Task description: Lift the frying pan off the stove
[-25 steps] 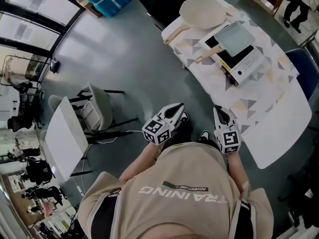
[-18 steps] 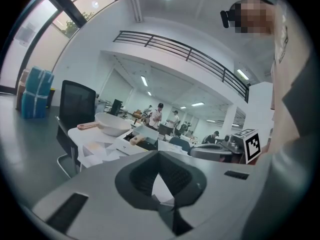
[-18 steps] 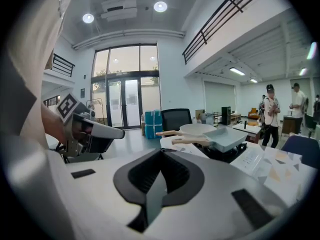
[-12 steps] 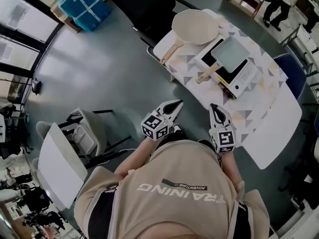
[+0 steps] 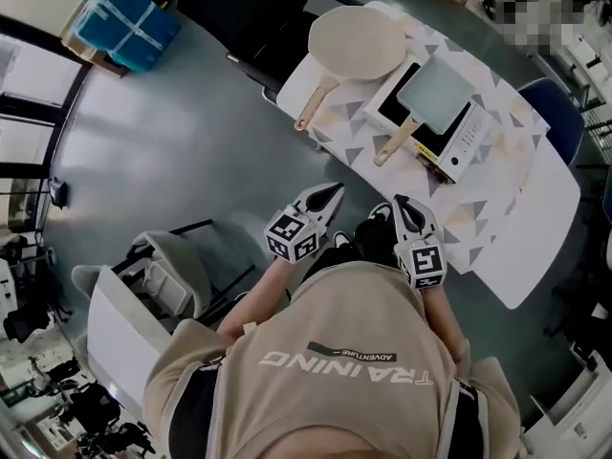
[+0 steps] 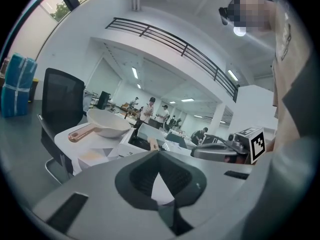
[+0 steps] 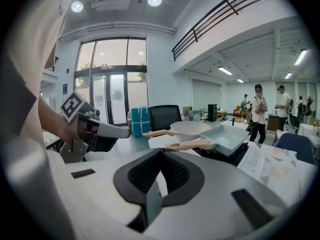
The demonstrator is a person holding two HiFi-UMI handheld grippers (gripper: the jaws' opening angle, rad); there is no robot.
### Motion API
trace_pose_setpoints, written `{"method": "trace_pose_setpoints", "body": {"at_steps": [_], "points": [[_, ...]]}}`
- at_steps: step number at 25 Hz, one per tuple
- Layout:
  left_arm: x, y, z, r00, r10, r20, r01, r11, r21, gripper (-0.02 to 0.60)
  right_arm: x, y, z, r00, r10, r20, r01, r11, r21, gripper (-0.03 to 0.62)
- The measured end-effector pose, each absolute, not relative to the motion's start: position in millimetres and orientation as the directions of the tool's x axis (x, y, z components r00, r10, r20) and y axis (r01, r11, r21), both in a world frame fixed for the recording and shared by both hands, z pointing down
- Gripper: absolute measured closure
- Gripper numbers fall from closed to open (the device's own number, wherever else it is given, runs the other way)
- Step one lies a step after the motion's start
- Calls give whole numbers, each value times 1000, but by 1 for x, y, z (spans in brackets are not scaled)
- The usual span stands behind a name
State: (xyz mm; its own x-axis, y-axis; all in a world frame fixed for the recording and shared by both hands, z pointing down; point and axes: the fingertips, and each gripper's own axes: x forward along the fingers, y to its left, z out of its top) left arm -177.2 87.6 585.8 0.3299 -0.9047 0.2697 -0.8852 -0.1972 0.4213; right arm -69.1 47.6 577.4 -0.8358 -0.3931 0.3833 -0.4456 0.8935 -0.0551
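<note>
A square grey-blue frying pan [image 5: 436, 94] with a wooden handle [image 5: 393, 142] sits on a white portable stove [image 5: 460, 140] on the patterned table [image 5: 497, 208]. A round cream pan [image 5: 356, 43] lies on the table left of the stove. Both grippers hover near my body, short of the table's near edge. My left gripper [image 5: 333, 191] and right gripper [image 5: 400, 202] are shut and empty. The right gripper view shows its jaws [image 7: 161, 151] pointing toward the square pan [image 7: 227, 136]. In the left gripper view the shut jaws [image 6: 159, 153] face the round pan [image 6: 107, 124].
A black office chair [image 5: 251, 17] stands at the table's far left end, with blue crates [image 5: 124, 22] beyond it. A grey chair [image 5: 167, 266] and a small white table [image 5: 120, 338] are to my left. A blue chair [image 5: 553, 113] sits right of the table.
The table and pans have come closer to me and shifted left in the head view. Both grippers stay shut in front of my body, a little nearer the table edge.
</note>
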Motion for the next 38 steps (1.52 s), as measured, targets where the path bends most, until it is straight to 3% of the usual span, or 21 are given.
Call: {"method": "trace_pose_setpoints", "body": {"at_steps": [20,34,38], "points": [[-184,-90,584,403,-855,326,-882,-268,387,580,-79,-93,600,-853,-387,349,-451,884,-122,597],[-167,-122,607,638,-674,372,-744,-417,522,578,-58,-121,583,-698,-614,368,-688,718,-106,595],[-168,-125,613,697,-604,387,-697,-443,564,546,-56,-123,572,-635,-678,372,-750,655,-87,595]]}}
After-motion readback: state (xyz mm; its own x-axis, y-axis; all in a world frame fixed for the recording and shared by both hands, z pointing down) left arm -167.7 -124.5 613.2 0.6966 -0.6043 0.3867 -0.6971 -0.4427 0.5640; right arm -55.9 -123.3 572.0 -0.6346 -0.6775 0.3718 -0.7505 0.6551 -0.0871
